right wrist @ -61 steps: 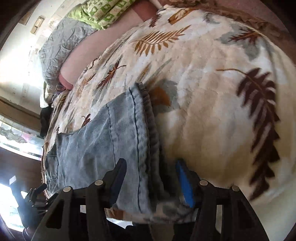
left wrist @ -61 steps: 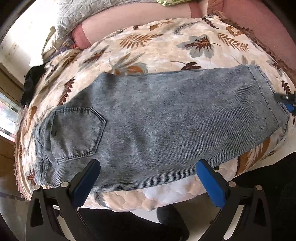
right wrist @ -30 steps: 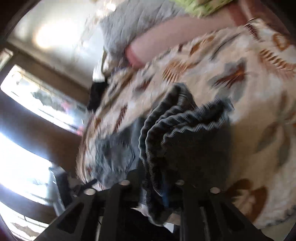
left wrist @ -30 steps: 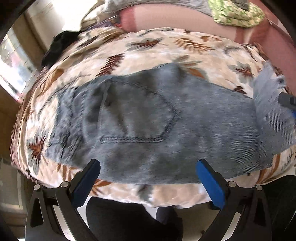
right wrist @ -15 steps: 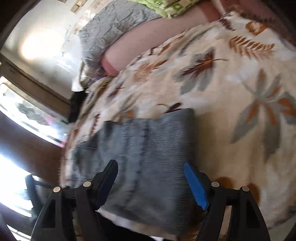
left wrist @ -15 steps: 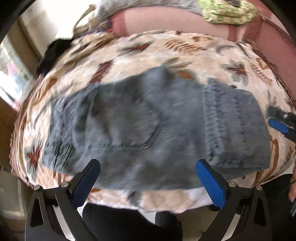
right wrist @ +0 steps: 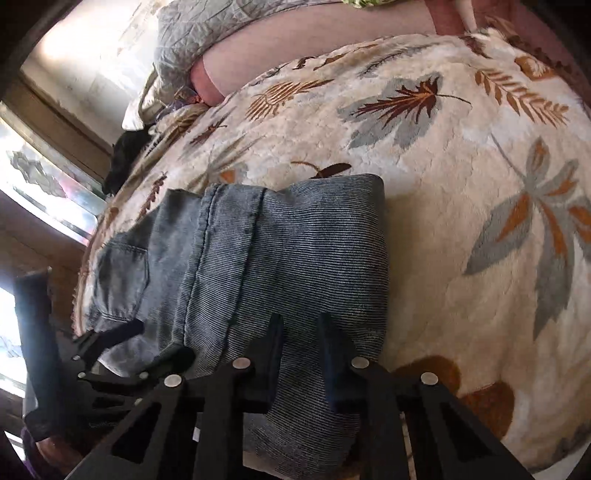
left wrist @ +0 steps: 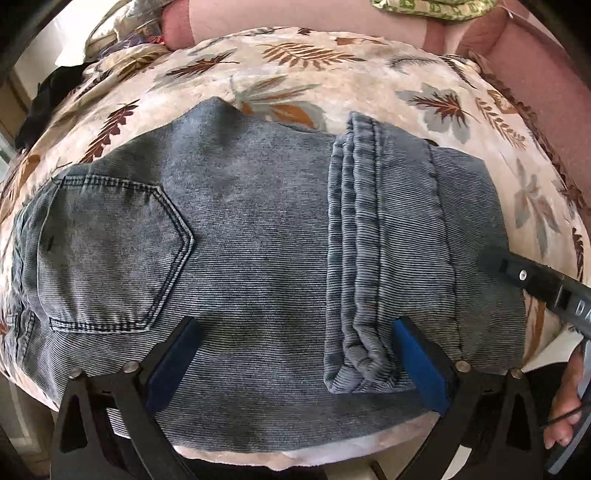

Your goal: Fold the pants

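Note:
Grey-blue jeans (left wrist: 258,240) lie on the leaf-print bedspread (left wrist: 332,81), back pocket at left. The leg end (left wrist: 391,240) is folded back over the thigh, hems stacked. My left gripper (left wrist: 295,365) is open, its blue pads (left wrist: 173,365) just above the near edge of the jeans, holding nothing. The right gripper's finger (left wrist: 524,277) shows at the right over the fold. In the right wrist view the jeans (right wrist: 295,258) lie ahead; my right gripper (right wrist: 301,354) has narrowed jaws over the folded end, denim visible between them. The left gripper (right wrist: 107,354) shows at lower left.
Pink bolster (left wrist: 332,22) and green patterned pillow (left wrist: 436,7) lie at the bed's far side. A grey quilted pillow (right wrist: 221,22) and a black garment (right wrist: 125,158) sit at the far left by a bright window (right wrist: 37,177). The bed edge is just below both grippers.
The right gripper carried the leg end over and laid it onto the thigh, opened, then narrowed its jaws again over the fold. The left gripper stayed open and came closer.

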